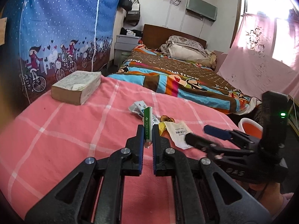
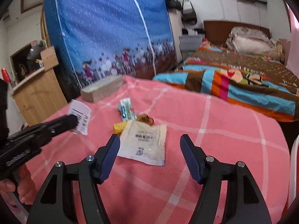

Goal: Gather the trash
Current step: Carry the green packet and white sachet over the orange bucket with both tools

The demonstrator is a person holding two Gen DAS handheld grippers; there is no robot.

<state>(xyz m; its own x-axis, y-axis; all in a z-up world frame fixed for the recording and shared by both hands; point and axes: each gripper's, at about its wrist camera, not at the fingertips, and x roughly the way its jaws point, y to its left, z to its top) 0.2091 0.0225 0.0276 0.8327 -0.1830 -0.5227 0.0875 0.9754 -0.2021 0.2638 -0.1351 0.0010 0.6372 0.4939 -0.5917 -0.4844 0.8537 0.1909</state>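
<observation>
Pink cloth: checked cover [image 2: 214, 149] is serving as the work surface; every place below is given relative to the white sachet.
White sachet [image 2: 144, 142]: is lying flat just ahead of the right gripper [image 2: 149, 143], whose jaws are standing wide apart with nothing between them.
Handling: looks thin, light and limp, probably slick; an edge pinch seems safest, since a flat press may only slide it.
Left gripper [image 1: 148, 132]: is clamping a small green-and-white carton [image 1: 147, 124], held above the cloth to the left of the sachet.
Blue-and-white wrapper [image 2: 126, 109]: one, lying beyond the sachet.
Brown scrap [image 2: 145, 119]: one, touching the sachet's far edge.
Yellow piece [image 2: 118, 127]: one, partly tucked under the sachet's far-left corner.
Thick book [image 1: 76, 86]: one, well beyond, to the left.
</observation>
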